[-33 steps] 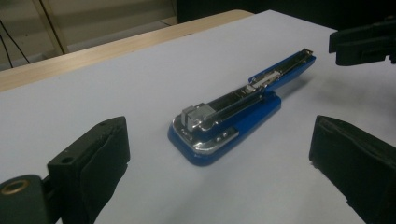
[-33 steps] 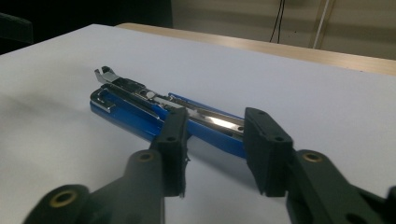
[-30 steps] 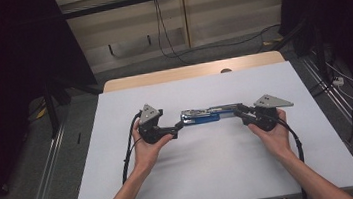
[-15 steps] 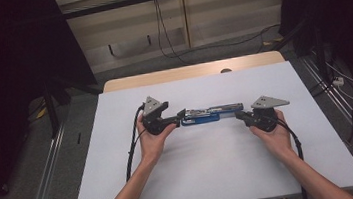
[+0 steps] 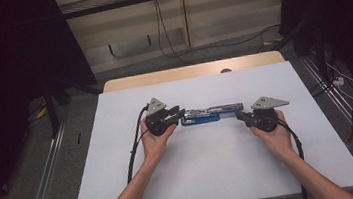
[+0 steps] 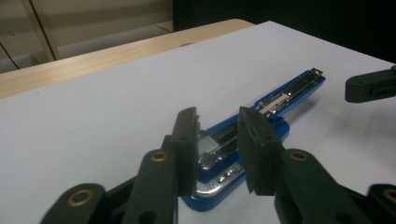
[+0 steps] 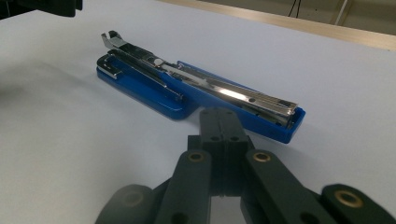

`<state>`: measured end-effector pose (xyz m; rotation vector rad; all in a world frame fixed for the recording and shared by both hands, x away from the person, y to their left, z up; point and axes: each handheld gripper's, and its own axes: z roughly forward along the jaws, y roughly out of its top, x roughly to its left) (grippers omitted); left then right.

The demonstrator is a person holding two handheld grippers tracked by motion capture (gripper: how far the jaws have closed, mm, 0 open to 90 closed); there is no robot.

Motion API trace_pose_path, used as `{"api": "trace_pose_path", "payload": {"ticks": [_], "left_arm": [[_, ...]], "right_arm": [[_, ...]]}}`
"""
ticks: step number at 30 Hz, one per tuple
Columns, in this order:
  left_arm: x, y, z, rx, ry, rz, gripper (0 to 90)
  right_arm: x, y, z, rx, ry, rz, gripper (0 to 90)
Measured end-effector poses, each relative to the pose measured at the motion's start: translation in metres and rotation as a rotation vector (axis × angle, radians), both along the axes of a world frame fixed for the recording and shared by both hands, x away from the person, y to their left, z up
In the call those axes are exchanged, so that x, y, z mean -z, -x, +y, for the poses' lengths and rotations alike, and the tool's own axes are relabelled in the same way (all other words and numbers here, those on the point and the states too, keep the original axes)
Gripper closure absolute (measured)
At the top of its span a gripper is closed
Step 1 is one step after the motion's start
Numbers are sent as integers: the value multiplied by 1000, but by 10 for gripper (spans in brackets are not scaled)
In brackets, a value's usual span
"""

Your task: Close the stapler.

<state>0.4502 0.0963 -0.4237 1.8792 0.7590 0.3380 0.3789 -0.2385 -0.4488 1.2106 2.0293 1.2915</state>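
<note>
A blue stapler point(image 5: 211, 113) lies swung open on the white table top, its silver rail facing up. My left gripper point(image 5: 180, 114) is at its left end. In the left gripper view the jaws point(image 6: 218, 126) have just been closing and stand a little apart over that end of the stapler point(image 6: 289, 95), whose metal rail shows in the gap; I see no pad pressing on it. My right gripper point(image 5: 239, 115) points at the stapler's right end. Its jaws point(image 7: 219, 114) are shut on nothing, tips just short of the blue base point(image 7: 187, 86).
The white sheet point(image 5: 213, 176) covers most of the table, with a wooden strip point(image 5: 191, 72) bare along the far edge. Each gripper's cable trails back along a forearm. Cables lie on the floor beyond the table, and dark stands flank it.
The left gripper's jaws have narrowed around the stapler's left end and the hand has edged toward it. The right gripper has stayed in place.
</note>
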Motion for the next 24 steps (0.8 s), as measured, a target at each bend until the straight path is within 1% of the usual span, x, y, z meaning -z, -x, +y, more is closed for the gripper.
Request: {"api": "trace_pose_path", "payload": {"ticks": [2, 4, 6, 8, 9, 11, 12, 14, 15, 16, 17, 18, 20, 23, 24], "left_arm": [[2, 1, -1, 14, -17, 3, 773], [2, 1, -2, 26, -39, -6, 828], [4, 1, -2, 31, -38, 12, 900], [6, 1, -3, 32, -64, 16, 900], [7, 2, -4, 19, -79, 12, 900], [10, 1, -7, 28, -82, 22, 900], [11, 1, -8, 29, -92, 20, 900], [12, 0, -11, 34, -91, 30, 900], [12, 0, -12, 40, -106, 34, 900], [13, -1, -12, 40, -117, 30, 900], [12, -2, -12, 36, -121, 34, 900], [12, -4, -12, 33, -117, 40, 900], [10, -6, -11, 31, -123, 40, 900], [10, -7, -14, 41, -146, 37, 900], [10, -7, -15, 46, -156, 46, 900]], "right_arm": [[0, 0, 0, -1, 0, 1, 900], [0, 0, 0, -1, 3, 1, 900], [0, 0, -1, 2, 8, 0, 900], [1, -1, -1, 2, 11, 4, 900], [1, -1, -1, 4, 13, 7, 900], [1, -1, -1, 5, 15, 10, 900], [1, -2, -1, 5, 15, 10, 900], [1, -2, -2, 8, 16, 15, 900], [1, -2, -2, 9, 21, 16, 900], [1, -2, -2, 8, 25, 17, 900], [1, -2, -3, 10, 24, 20, 900], [2, -3, -3, 10, 27, 19, 900], [2, -4, -4, 9, 29, 21, 900], [4, -7, -4, 2, 38, 31, 900], [4, -8, -3, 0, 40, 31, 900]]}}
